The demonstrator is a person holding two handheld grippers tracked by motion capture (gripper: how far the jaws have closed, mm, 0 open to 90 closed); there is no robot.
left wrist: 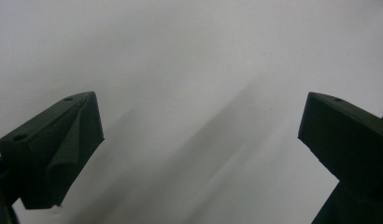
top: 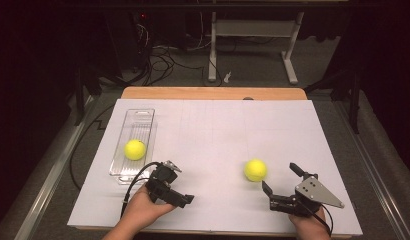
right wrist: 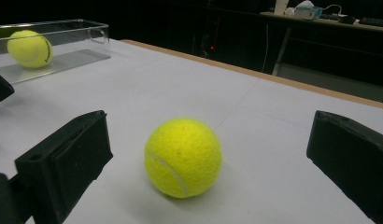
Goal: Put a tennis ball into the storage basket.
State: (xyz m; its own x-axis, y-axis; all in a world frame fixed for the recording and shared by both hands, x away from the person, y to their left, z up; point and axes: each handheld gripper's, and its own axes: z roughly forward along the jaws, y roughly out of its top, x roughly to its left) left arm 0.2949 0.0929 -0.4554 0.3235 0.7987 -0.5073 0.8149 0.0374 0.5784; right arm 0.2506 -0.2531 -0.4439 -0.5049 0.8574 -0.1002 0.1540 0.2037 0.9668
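Right hand-held gripper wide open, empty, ball between jaws; left hand-held gripper open over bare sheet.

Yellow tennis ball resting on white table sheet, near edge, right of centre

ball: yellow-green, pale curved seam
second ball: same yellow-green
tray: clear
table: white, tan far edge
grippers' jaws: black
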